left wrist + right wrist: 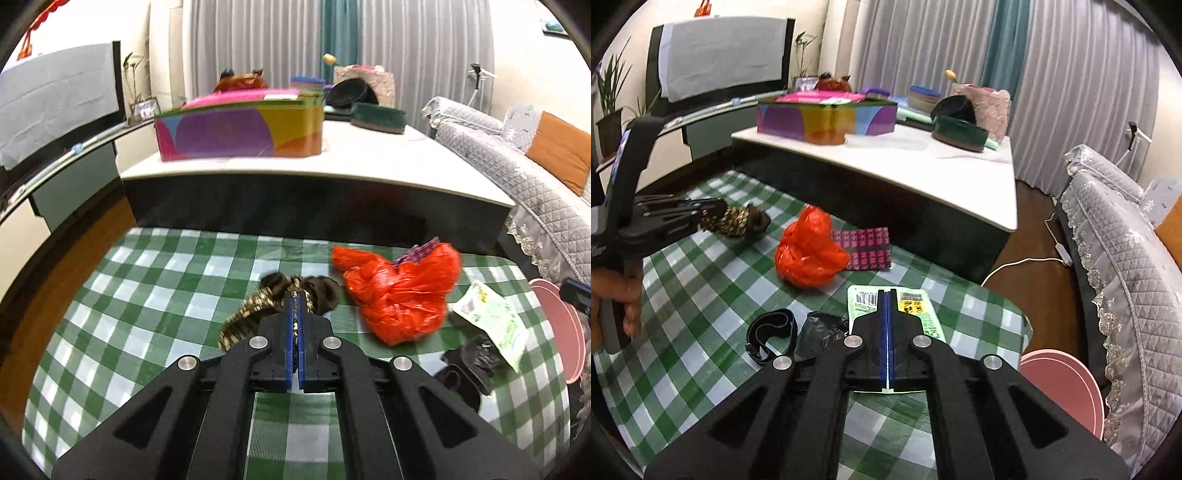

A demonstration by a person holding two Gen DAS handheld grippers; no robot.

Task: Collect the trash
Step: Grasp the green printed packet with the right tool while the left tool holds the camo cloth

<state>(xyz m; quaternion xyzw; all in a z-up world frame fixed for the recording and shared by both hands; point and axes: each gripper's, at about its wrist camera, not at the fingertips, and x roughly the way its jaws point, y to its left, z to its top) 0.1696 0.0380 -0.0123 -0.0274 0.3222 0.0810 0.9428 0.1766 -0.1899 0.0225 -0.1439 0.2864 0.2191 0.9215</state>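
Okay, my right gripper (888, 295) pinches the pale green packet (916, 306), light, thin and slippery, low over the checked cloth (701, 295). My left gripper (295, 297) clamps the soft brown-gold scrunchie (258, 310) mid-band. Beyond, the crumpled red bag (809, 251) waits, feather-light.

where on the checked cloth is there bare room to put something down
Bare: the cloth left of the brown wrapper, and its near edge. Crowded: the right side, with the red bag, pink packet, black strap, black bag and green label.
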